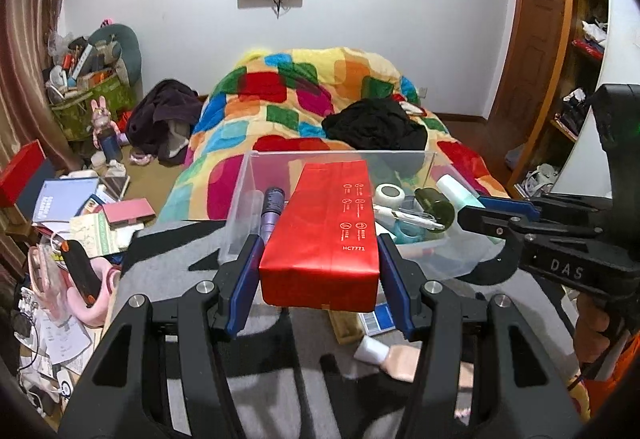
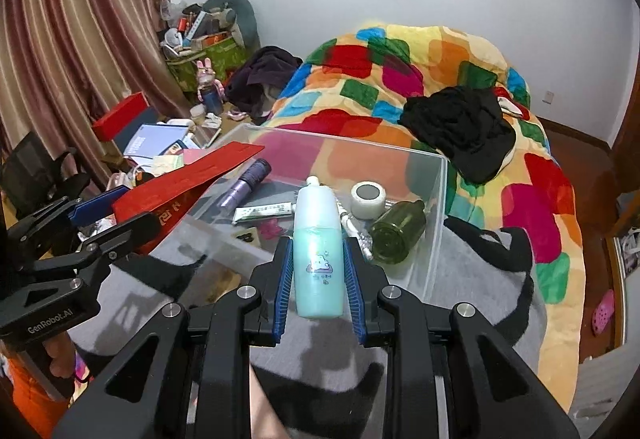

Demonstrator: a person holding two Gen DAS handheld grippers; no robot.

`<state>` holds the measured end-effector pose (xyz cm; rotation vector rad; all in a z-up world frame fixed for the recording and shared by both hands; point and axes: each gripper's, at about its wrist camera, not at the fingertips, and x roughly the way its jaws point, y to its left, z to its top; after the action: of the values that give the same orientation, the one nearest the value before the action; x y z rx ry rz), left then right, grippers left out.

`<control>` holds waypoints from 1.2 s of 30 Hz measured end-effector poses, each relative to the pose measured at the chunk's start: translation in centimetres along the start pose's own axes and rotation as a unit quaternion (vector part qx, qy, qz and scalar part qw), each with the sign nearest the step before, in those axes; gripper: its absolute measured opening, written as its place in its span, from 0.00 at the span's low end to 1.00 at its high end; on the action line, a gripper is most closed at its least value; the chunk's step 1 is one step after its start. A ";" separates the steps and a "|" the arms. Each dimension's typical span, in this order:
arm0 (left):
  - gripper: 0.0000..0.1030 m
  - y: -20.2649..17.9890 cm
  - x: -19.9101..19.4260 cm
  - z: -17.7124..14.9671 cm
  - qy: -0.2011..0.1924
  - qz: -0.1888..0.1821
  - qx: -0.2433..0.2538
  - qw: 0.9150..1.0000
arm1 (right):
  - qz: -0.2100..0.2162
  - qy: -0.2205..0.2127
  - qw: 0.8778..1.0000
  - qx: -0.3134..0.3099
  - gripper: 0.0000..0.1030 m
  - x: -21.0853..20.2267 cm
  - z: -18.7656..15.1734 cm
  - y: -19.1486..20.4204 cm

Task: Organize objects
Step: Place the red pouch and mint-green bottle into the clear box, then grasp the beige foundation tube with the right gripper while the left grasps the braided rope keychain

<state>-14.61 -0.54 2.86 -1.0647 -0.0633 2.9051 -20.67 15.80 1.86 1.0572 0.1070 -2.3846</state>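
Note:
My left gripper (image 1: 318, 259) is shut on a long red box (image 1: 328, 223), holding it over the near edge of a clear plastic bin (image 1: 240, 191). My right gripper (image 2: 318, 271) is shut on a pale blue-green bottle (image 2: 318, 243) with a white cap, held over the bin's near wall (image 2: 434, 239). The bin holds a purple tube (image 2: 246, 183), a white tape roll (image 2: 368, 199), a dark green bottle (image 2: 398, 229) lying on its side and a flat green-white packet (image 2: 262, 213). The red box (image 2: 188, 185) and the left gripper (image 2: 100, 227) show at left in the right wrist view. The right gripper (image 1: 500, 217) shows at right in the left wrist view.
The bin rests on a grey and black cloth (image 2: 480, 279) on a bed with a bright patchwork quilt (image 1: 304, 99). Black clothing (image 1: 376, 125) lies on the quilt behind the bin. A cluttered side surface with books and boxes (image 1: 80, 211) is at left. A beige bottle (image 1: 394, 357) lies below the left gripper.

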 end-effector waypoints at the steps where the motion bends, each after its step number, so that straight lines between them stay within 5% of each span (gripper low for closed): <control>1: 0.54 0.0 0.5 0.2 0.006 -0.003 -0.001 1.000 | -0.002 0.004 1.000 -0.001 0.22 0.5 0.2 0.0; 6: 0.54 0.0 2.8 1.0 0.033 -0.028 -0.006 0.999 | -0.010 0.025 1.000 -0.014 0.22 2.5 1.0 0.1; 17: 0.54 -0.8 5.0 1.8 0.052 -0.018 0.004 0.998 | -0.026 0.068 0.997 -0.027 0.22 6.2 1.3 0.3; 36: 0.66 -0.9 0.4 -0.5 0.027 -0.022 0.010 0.999 | -0.002 0.027 0.999 -0.029 0.32 0.6 -1.1 0.4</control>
<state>-14.60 0.38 2.26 -1.1248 -0.0551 2.8305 -20.06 15.52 0.71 1.0953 0.1950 -2.3421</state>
